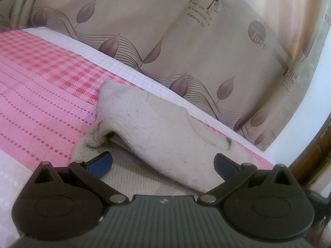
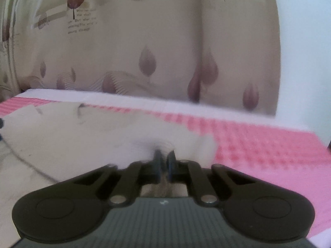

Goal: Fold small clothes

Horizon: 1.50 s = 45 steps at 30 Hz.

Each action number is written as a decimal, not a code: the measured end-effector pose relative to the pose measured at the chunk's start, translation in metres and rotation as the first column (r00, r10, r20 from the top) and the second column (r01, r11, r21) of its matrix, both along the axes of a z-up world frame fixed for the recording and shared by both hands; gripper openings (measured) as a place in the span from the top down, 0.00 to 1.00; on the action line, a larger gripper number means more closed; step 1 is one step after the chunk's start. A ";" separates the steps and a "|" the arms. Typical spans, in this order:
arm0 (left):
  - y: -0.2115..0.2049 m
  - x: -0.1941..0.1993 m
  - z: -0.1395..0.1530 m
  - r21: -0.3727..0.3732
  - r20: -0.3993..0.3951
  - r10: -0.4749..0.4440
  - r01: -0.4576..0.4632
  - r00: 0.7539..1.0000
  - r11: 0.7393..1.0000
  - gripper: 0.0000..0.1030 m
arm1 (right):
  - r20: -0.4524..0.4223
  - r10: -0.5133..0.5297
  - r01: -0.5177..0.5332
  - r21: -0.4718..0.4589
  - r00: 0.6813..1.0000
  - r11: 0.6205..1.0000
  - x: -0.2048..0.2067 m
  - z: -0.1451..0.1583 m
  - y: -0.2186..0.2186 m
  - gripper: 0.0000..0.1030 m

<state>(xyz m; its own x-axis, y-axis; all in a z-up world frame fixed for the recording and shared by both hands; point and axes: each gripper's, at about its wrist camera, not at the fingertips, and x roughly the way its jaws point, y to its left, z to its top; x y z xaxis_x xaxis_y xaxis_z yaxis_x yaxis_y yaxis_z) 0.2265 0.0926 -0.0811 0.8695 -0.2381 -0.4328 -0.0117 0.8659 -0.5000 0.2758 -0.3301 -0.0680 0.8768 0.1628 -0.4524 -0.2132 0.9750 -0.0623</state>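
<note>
Folding a small cream knit garment [image 1: 157,124] on a pink checked bedcover [image 1: 41,72]; I judge the step in hand to be the pinch that starts a fold, made from the right side.

Item one, nearest, right wrist view: right gripper [image 2: 164,163]. Jaws drawn together on a bunch of the cream garment [image 2: 93,136], the cloth puckered between the blue pads at the twelve o'clock point of the tool body. The view is blurred, so I cannot say how much cloth is caught. The garment spreads from the pads out toward ten o'clock; bare pink cover lies toward two o'clock.

Item two, nearest, left wrist view: left gripper [image 1: 163,165]. Jaws wide apart, holding nothing. A folded flap of the garment runs between the two blue pads; whether the right-hand pad touches it I cannot tell. The left-hand pad hovers just over the flat lower layer.

Item three, middle: the garment itself. It runs from six o'clock up to about eleven o'clock, its far corner near the bedcover's white edge [image 1: 132,76].

Item four, far: leaf-printed curtain [image 1: 186,41] behind the bed.

Next move, as I judge it: lift the pinched edge and carry it across the garment, the left gripper pinning or gripping its side so the layers stay square.
</note>
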 end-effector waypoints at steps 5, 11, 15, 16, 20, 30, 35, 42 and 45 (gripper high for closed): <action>-0.001 0.000 0.000 0.001 -0.001 0.001 -0.001 1.000 1.000 0.00 | 0.005 -0.064 0.064 -0.007 0.998 0.998 0.025 0.002 -0.011 0.95; 0.000 0.000 -0.001 0.001 -0.001 0.004 -0.004 1.000 1.000 0.00 | -0.166 -0.074 0.098 0.144 0.983 0.985 0.044 -0.016 -0.035 0.91; 0.001 0.001 0.000 -0.002 -0.001 0.012 -0.012 1.000 1.000 0.00 | -0.178 -0.144 0.189 0.271 0.973 0.944 0.038 -0.010 -0.056 0.83; 0.001 0.001 0.000 -0.003 -0.001 0.014 -0.014 1.000 1.000 0.00 | -0.141 -0.161 0.194 0.265 0.977 0.945 0.030 -0.006 -0.055 0.83; -0.001 0.002 0.001 0.015 -0.005 0.014 -0.014 1.000 1.000 0.00 | -0.140 -0.095 0.128 0.252 0.986 0.959 0.021 -0.007 -0.039 0.83; -0.014 -0.011 0.013 0.196 -0.046 0.100 -0.089 0.994 0.977 0.00 | -0.146 -0.145 0.184 0.307 0.979 0.934 -0.050 0.012 -0.024 0.00; -0.023 -0.046 0.021 0.286 -0.050 0.094 -0.076 0.994 0.955 0.00 | -0.081 -0.158 0.174 0.242 0.984 0.955 -0.146 0.011 -0.018 0.00; -0.044 -0.088 0.035 0.424 -0.007 0.055 -0.047 0.998 0.905 0.00 | -0.116 -0.257 0.280 0.289 0.959 0.915 -0.207 -0.006 -0.030 0.00; -0.056 -0.104 0.041 0.483 0.013 0.032 -0.035 0.999 0.875 0.00 | -0.201 -0.262 0.319 0.351 0.944 0.881 -0.210 -0.019 -0.031 0.00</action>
<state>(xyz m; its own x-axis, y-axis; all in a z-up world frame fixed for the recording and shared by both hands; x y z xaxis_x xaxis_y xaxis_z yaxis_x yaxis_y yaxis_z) 0.1223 0.0369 -0.0405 0.8755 0.0288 -0.4824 -0.0439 0.9988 -0.0200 0.0660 -0.3608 -0.0871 0.8412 0.0928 -0.5328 0.1041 0.9390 0.3279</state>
